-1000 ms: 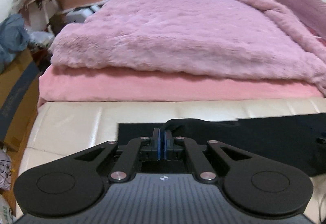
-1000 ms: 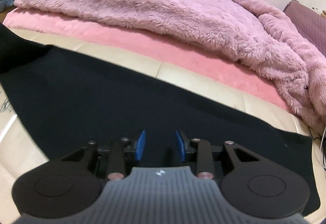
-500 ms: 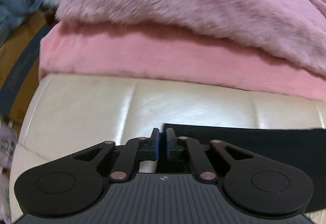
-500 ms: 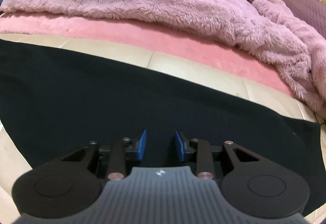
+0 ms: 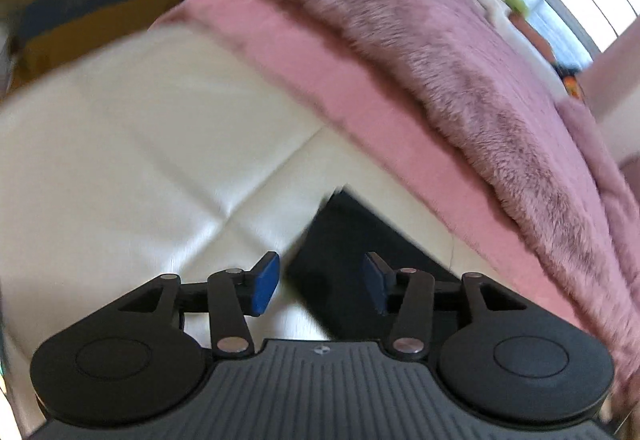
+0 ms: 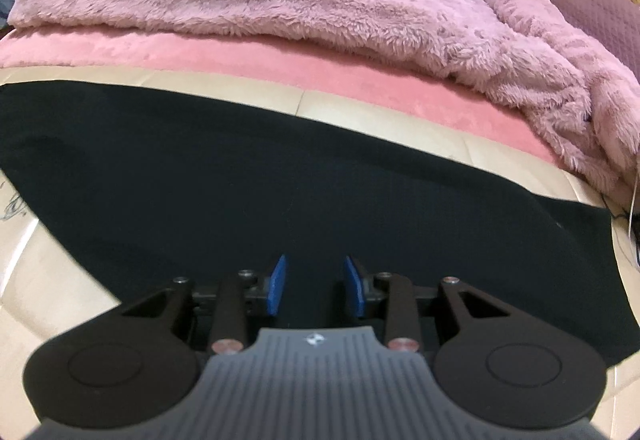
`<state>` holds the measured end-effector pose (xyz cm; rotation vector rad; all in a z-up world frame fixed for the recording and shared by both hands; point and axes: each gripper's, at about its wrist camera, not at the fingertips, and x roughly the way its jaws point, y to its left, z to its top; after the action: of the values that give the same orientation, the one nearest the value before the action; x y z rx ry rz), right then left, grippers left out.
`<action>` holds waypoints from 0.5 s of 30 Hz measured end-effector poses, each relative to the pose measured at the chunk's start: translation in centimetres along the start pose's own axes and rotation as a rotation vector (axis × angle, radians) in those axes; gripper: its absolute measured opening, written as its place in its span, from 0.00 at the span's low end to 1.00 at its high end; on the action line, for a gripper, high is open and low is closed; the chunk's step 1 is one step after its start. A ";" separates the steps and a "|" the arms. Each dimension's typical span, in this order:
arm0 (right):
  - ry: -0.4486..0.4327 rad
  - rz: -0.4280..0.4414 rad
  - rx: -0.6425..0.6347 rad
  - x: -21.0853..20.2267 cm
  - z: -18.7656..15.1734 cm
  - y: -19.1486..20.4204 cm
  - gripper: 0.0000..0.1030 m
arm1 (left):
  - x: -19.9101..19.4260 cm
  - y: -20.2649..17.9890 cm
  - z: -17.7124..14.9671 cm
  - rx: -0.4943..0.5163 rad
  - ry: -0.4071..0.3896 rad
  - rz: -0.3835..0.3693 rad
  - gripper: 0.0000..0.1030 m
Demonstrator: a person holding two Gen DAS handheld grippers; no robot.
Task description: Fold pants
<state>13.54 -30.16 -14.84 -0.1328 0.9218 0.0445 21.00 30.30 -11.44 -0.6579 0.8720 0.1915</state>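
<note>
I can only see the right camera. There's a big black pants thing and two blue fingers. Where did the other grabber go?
Observer: The left gripper is over a corner of the pants, with its blue fingers wide open and nothing between them.
Operator: Is it touching the pants?
Observer: I cannot tell; that view is blurred. One finger sits over the cream cushion, the other over the black cloth.
Operator: What else is over there?
Observer: A brown cardboard box with a blue stripe stands past the cushion's far end, beside the pink blanket.
</note>
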 end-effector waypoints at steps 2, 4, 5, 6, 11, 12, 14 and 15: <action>0.008 -0.005 0.002 -0.7 -0.6 0.0 0.33 | 0.4 0.5 -1.7 -0.081 0.005 -0.020 0.54; 0.021 -0.013 0.010 -1.4 -1.3 -0.2 0.35 | 0.9 0.4 -3.0 -0.113 -0.003 -0.025 0.54; 0.031 -0.014 0.012 -1.6 -1.6 -0.2 0.37 | 1.2 0.0 -3.5 -0.115 -0.008 -0.018 0.54; 0.044 -0.014 0.015 -1.9 -2.0 -0.3 0.38 | 1.4 -0.2 -4.0 -0.107 -0.022 -0.006 0.54; 0.099 -0.024 0.061 -3.5 -3.7 -0.3 0.44 | 2.0 -1.8 -4.4 -0.049 -0.080 0.046 0.54; 0.111 -0.032 0.088 -3.7 -4.1 -0.3 0.44 | 2.0 -2.0 -4.6 -0.039 -0.083 0.054 0.49; 0.137 -0.046 0.143 -3.8 -4.8 -0.5 0.44 | 2.0 -2.2 -4.8 -0.004 -0.085 0.074 0.41; 0.154 -0.060 0.183 -3.8 -5.3 -0.7 0.44 | 2.0 -2.4 -4.9 0.018 -0.085 0.095 0.33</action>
<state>7.14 -31.50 -14.89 0.0064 1.0698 -0.1071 20.06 25.22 -14.12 -0.5882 0.8231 0.2944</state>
